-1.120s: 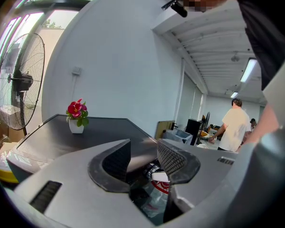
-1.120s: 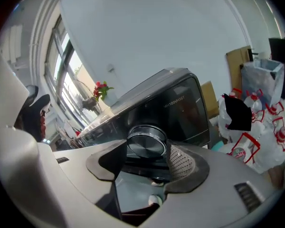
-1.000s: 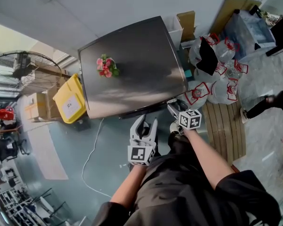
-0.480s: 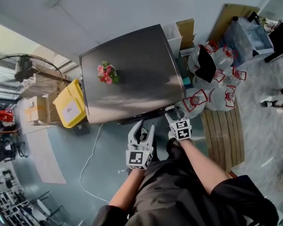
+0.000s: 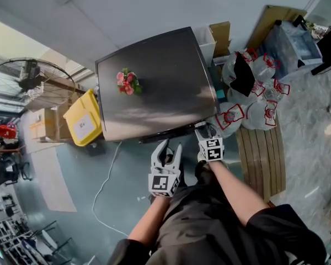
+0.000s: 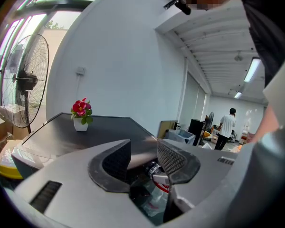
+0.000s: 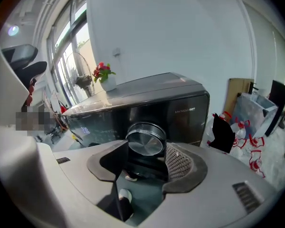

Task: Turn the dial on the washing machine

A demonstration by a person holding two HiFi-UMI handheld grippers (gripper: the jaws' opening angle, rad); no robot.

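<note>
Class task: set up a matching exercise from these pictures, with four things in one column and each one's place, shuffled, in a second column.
Things:
1 flower pot
2 dial
3 yellow bin
4 fan

Places:
a on the washing machine front panel
b on top of the washing machine
c by the window
d on the floor next to the washing machine

Pairs: 1-b, 2-a, 3-d, 4-c

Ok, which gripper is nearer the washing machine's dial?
Right. The right gripper faces the dial just beyond its open fingers, which have just been closing slightly, nothing between them. The left gripper hangs further back, left of it, open and empty.
</note>
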